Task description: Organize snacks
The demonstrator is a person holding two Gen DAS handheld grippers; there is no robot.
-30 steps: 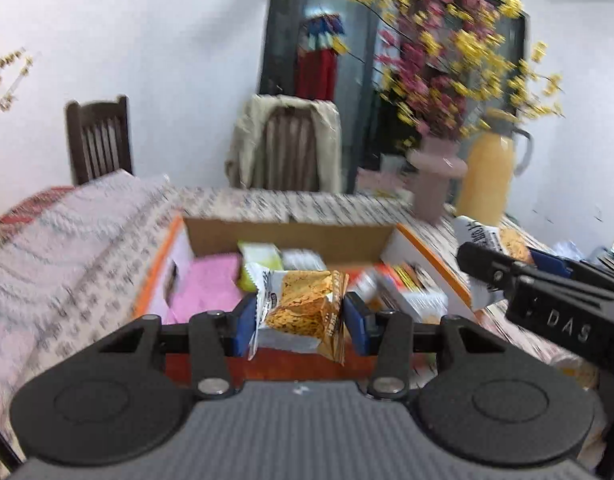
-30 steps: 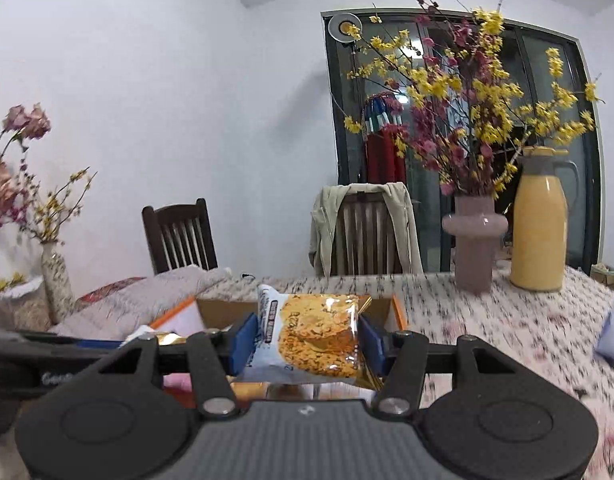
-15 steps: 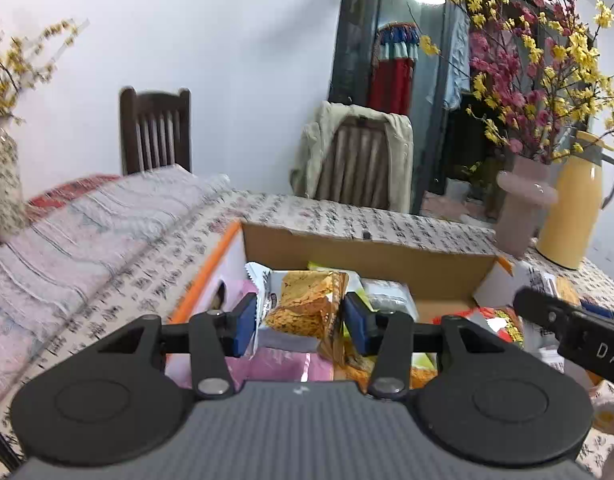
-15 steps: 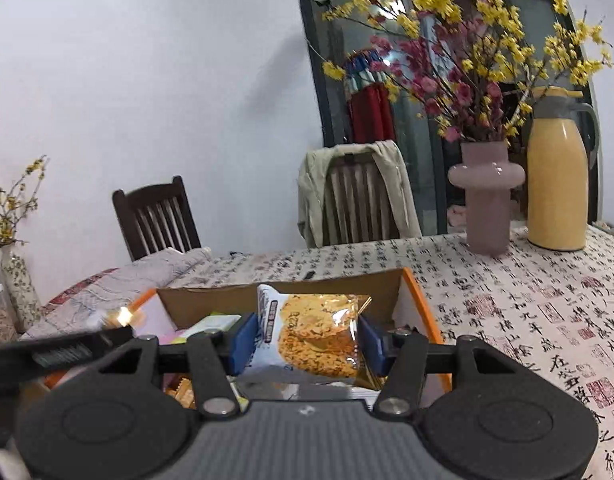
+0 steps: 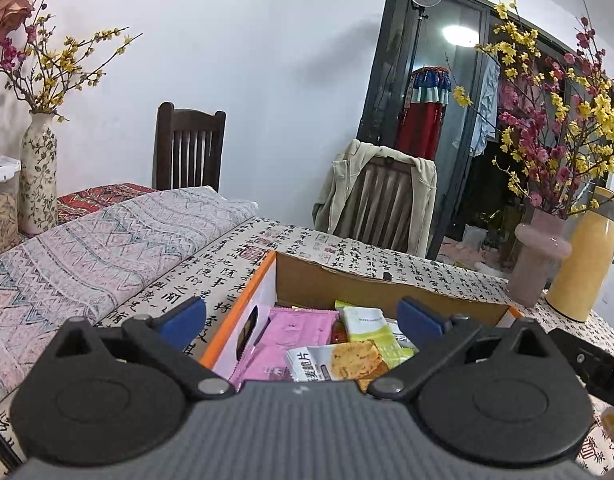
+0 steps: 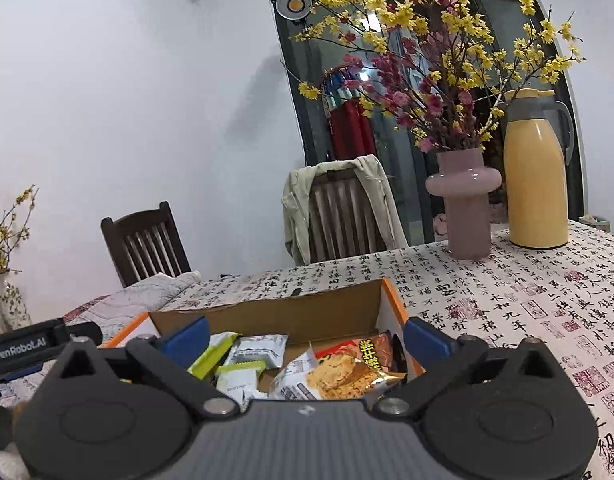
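An open cardboard box (image 5: 347, 286) with orange edges stands on the table and holds several snack packets. My left gripper (image 5: 303, 316) hovers over its near left part. Its jaws are opening and stand wide, gripping nothing. A cracker packet (image 5: 347, 360) lies loose below them on pink packets (image 5: 299, 326). In the right wrist view the same box (image 6: 287, 312) sits just ahead. My right gripper (image 6: 307, 338) hangs over it, jaws opening wide and clear of a second cracker packet (image 6: 339, 376), which rests among green, white and red packets.
A pink vase of flowers (image 6: 465, 208) and a yellow thermos (image 6: 535, 184) stand at the table's far right. Two chairs (image 6: 343, 216) are behind the table, one draped with a jacket. A folded patterned cloth (image 5: 87, 248) covers the left side, beside a floral vase (image 5: 37, 176).
Both grippers went from shut on a cracker packet each to wide open. The two packets dropped into the box. Both hands moved forward and lower over the box.
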